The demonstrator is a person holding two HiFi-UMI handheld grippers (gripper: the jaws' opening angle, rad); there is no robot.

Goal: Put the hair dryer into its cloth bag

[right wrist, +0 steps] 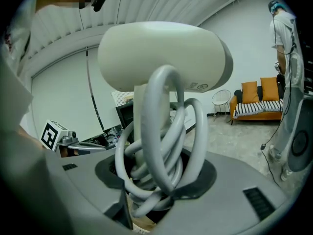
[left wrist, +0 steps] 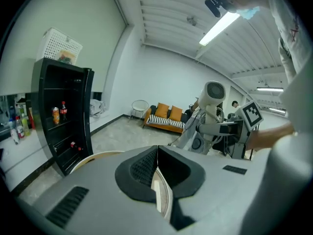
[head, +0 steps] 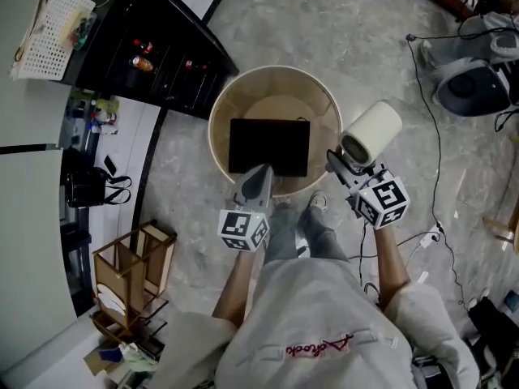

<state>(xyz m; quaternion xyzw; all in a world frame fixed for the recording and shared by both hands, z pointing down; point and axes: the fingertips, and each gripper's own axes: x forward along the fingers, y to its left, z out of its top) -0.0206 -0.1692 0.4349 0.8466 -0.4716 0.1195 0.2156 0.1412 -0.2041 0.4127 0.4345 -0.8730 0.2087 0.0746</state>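
Close in, at the right: the right gripper [head: 344, 164], clamped round the handle of the hair dryer [head: 371, 134]. Grey cord [right wrist: 161, 151] wound about that handle and caught in the same grip, probably so no loose loop trails or snags at the bag's mouth. Barrel carried upright above the jaws, just off the right edge of the counter and not over the bag.

Beside it, to the left: the left gripper [head: 261, 173], jaws pressed together on nothing, tip aimed at the near edge of the bag. Looks raised above the cloth rather than touching it. Likely kept free to pinch the cloth and lift an opening for the dryer.

Farther out, on the round counter [head: 220, 108] with its raised rim: the black cloth bag [head: 269, 146], lying flat near the middle. Cannot tell which side bears the opening. Judged an early step: dryer in hand, bag unopened, nothing inside.

Beyond, across the marbled floor [head: 357, 39]: a black shelf unit [head: 158, 51] with cans, a white basket [head: 50, 24] on top. Farthest, in the left gripper view, an orange sofa [left wrist: 168, 115] by the back wall.
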